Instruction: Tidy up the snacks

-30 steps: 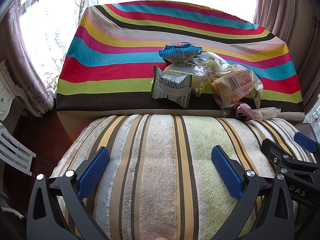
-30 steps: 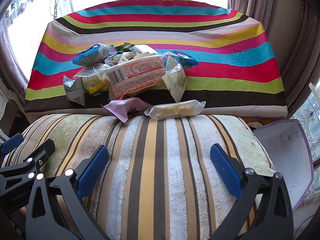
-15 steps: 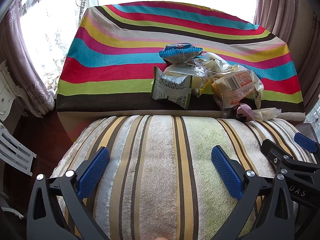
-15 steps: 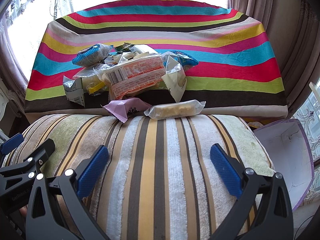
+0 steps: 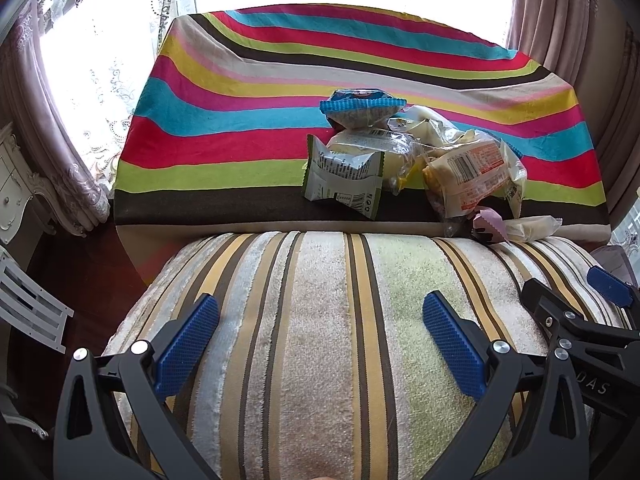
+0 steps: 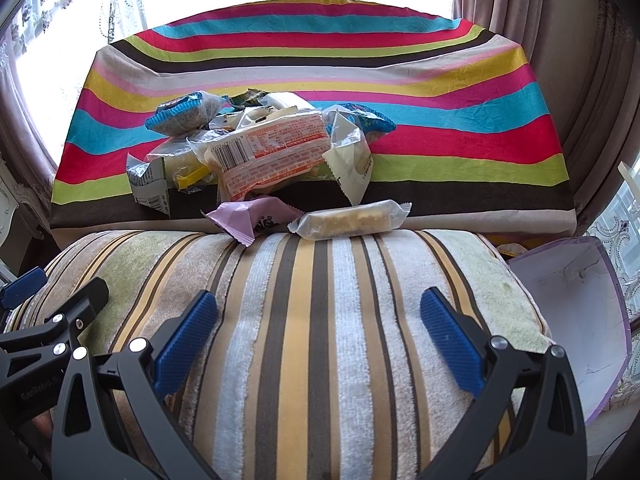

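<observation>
Glossy, crinkled plastic film wrapped the snack packets [image 6: 272,152], which lay on a smooth woven striped cloth [image 6: 440,92] beside a rough, napped terry towel [image 6: 320,320], while the matt black plastic grippers carried knurled blue pads [image 5: 188,344] and shiny metal screws [image 5: 501,346].

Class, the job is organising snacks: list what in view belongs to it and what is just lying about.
Belongs to the job:
snack pile
purple packet
clear-wrapped bar
white box
left gripper
right gripper

Just lying about:
striped cushion
rainbow cloth
curtains
</observation>
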